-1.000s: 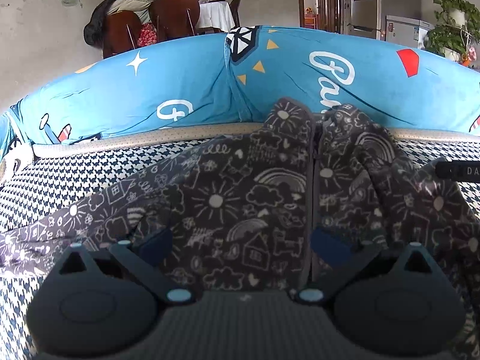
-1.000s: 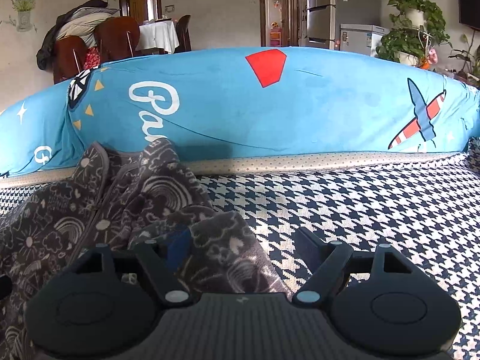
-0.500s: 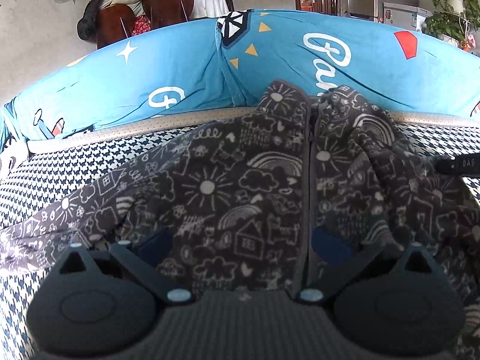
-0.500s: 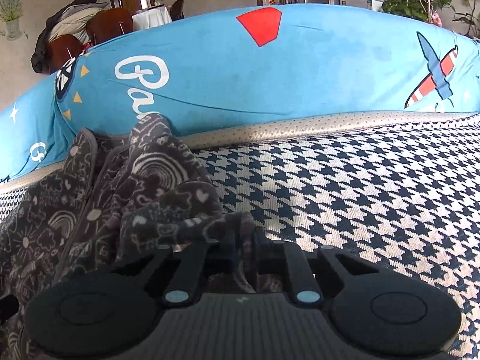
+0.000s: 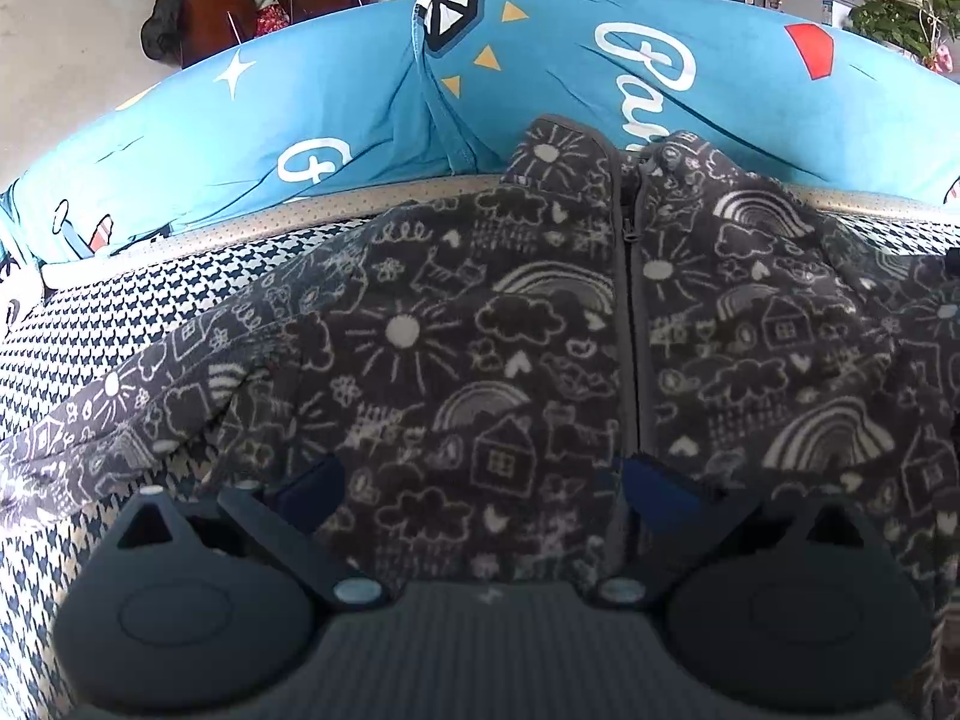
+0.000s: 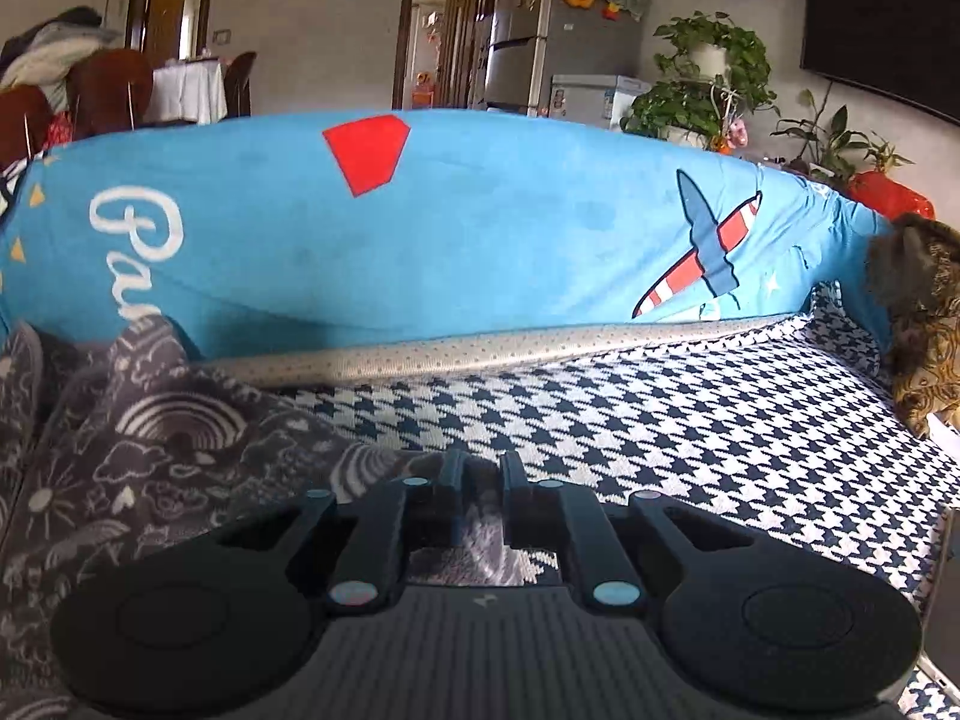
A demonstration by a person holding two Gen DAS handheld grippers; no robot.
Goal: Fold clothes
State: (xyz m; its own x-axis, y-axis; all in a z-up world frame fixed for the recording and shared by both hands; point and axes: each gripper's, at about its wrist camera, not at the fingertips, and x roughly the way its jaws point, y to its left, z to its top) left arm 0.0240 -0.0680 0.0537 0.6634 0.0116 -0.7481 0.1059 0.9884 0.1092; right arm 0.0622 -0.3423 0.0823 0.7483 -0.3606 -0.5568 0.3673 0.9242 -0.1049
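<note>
A dark grey fleece jacket (image 5: 480, 324) with white doodles lies front up on the houndstooth sofa seat (image 5: 78, 348), zip closed, collar against the backrest. One sleeve stretches out to the left. My left gripper (image 5: 483, 489) hovers open over the jacket's lower front; the fabric lies between the blue pads (image 5: 312, 486) without being pinched. In the right wrist view the jacket (image 6: 156, 444) fills the lower left. My right gripper (image 6: 483, 480) is shut on a fold of its right edge, with cloth showing between the narrow fingers (image 6: 453, 474).
A long blue printed backrest cushion (image 6: 480, 228) runs behind the seat. A brown patterned cushion (image 6: 924, 348) sits at the sofa's far right end. Bare houndstooth seat (image 6: 690, 420) extends to the right of the jacket. Chairs, a fridge and plants stand beyond the sofa.
The right gripper's jaws went from wide open to shut on the jacket's right edge, and its view tilted upward. The left gripper stayed open, its view dipping slightly toward the jacket.
</note>
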